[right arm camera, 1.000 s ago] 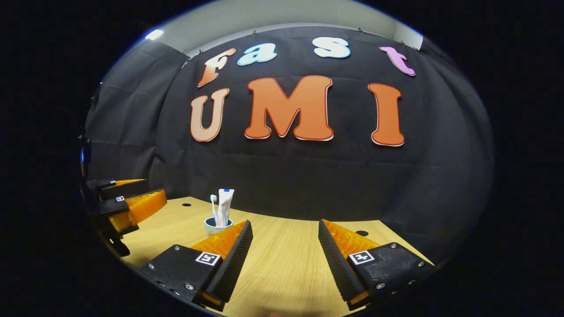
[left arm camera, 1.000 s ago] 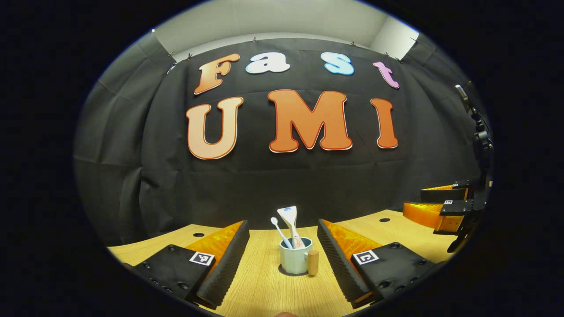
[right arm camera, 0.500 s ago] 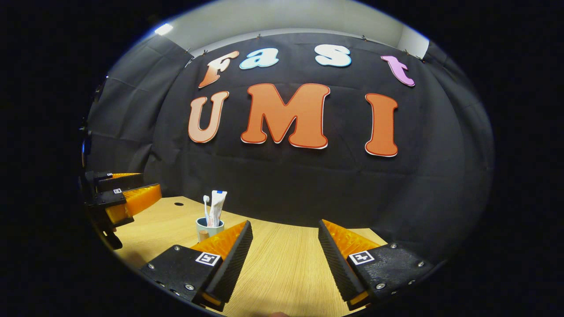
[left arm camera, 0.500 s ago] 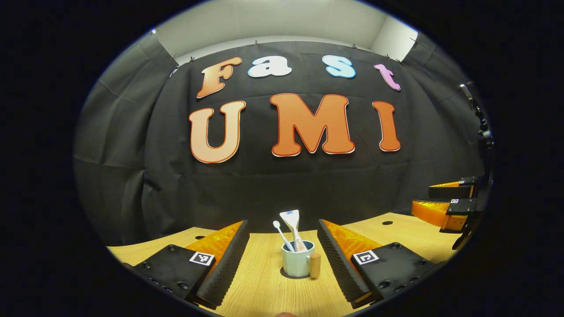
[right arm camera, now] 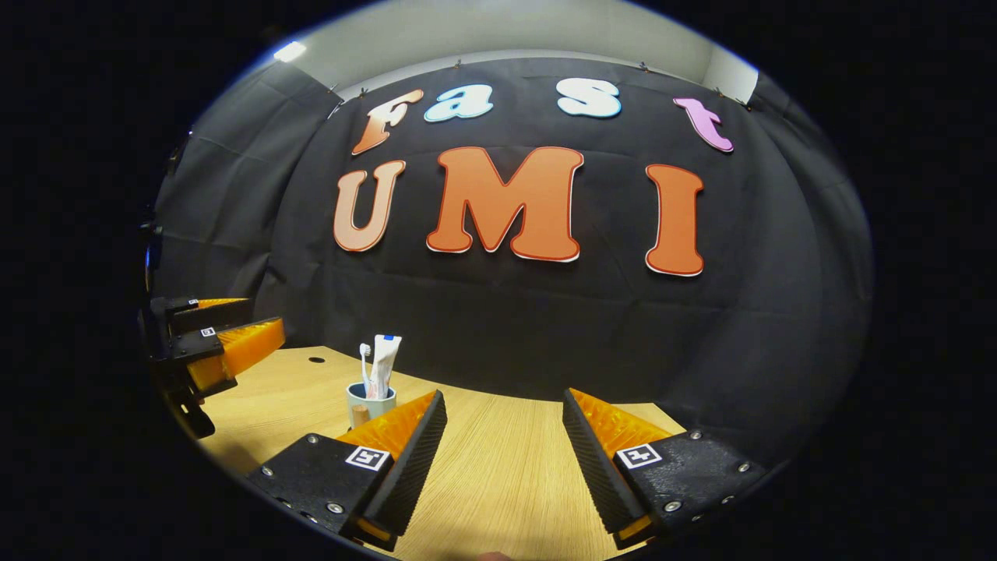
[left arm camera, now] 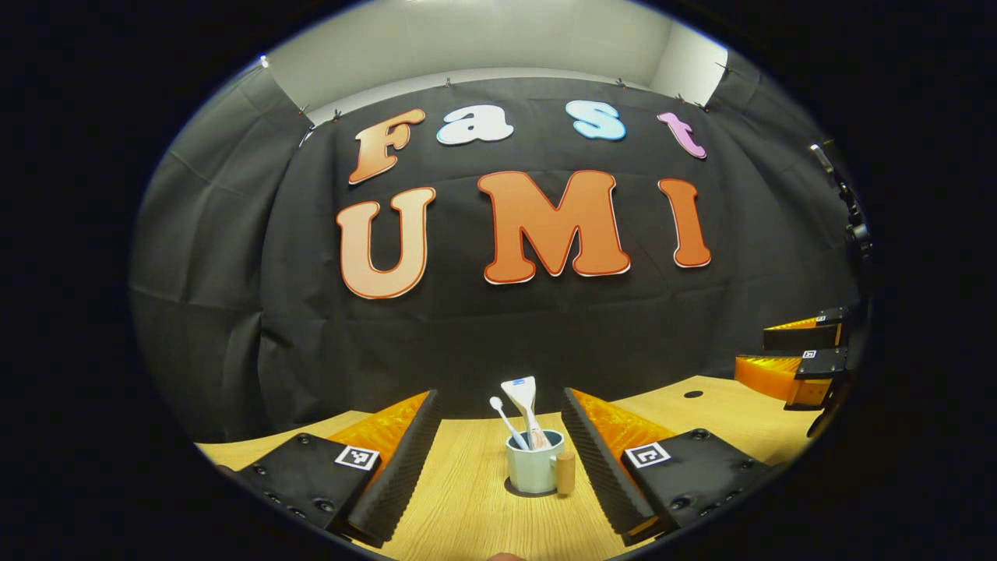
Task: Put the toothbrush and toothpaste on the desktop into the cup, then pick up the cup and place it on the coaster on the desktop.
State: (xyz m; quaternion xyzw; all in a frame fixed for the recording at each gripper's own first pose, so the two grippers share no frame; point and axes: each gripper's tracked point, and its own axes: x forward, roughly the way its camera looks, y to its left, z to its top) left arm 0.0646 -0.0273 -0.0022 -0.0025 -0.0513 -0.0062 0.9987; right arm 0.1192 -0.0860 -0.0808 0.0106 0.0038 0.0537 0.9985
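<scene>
Cup [left arm camera: 533, 472] upright on desktop [left arm camera: 467, 506], toward its far edge, toothbrush [left arm camera: 505, 421] and toothpaste [left arm camera: 526, 401] standing inside. Left gripper [left arm camera: 498, 460] spread, cup between its fingers, untouched. Right gripper [right arm camera: 502, 460] spread, holding nothing.

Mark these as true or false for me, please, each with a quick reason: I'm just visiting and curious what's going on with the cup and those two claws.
1. The toothbrush and toothpaste stand in the cup. True.
2. The left gripper is clamped on the cup. False: its fingers are spread, apart from the cup.
3. The cup lies tipped over. False: it stands upright on the desktop.
4. The right gripper is open and holds nothing. True.
5. The cup's handle looks wooden. True.
</scene>
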